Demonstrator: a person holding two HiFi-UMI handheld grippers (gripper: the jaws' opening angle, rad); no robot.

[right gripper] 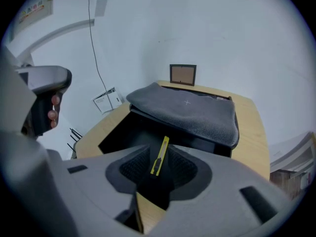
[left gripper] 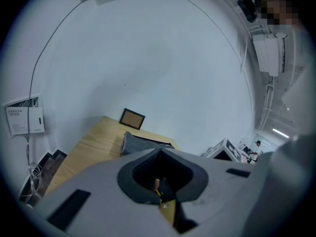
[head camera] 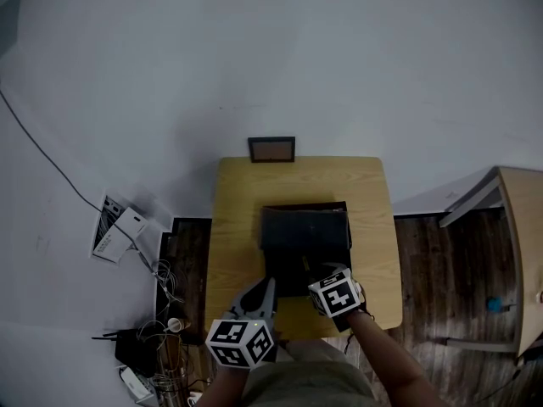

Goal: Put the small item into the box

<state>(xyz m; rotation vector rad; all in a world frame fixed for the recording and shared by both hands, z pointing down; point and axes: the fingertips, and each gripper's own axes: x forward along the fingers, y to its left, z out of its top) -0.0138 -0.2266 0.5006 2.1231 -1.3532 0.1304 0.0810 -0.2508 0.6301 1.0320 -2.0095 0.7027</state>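
Observation:
A black box (head camera: 282, 271) stands open on the wooden table (head camera: 237, 227), its grey-lined lid (right gripper: 187, 107) tilted up at the far side. A small yellow utility knife (right gripper: 159, 157) lies on the box's dark floor. My right gripper (right gripper: 163, 179) hangs over the box's near edge (head camera: 322, 274), jaws wide apart; the knife shows in the gap beyond them, free of the pads. My left gripper (head camera: 268, 287) points at the box's near left corner with its jaws closed tip to tip (left gripper: 160, 152) and nothing between them.
A small picture frame (head camera: 271, 149) leans on the wall at the table's far edge. Cables and a router (head camera: 144, 346) lie on the floor to the left. Another table (head camera: 517, 253) stands at the right. A hand (right gripper: 53, 107) holds the left gripper.

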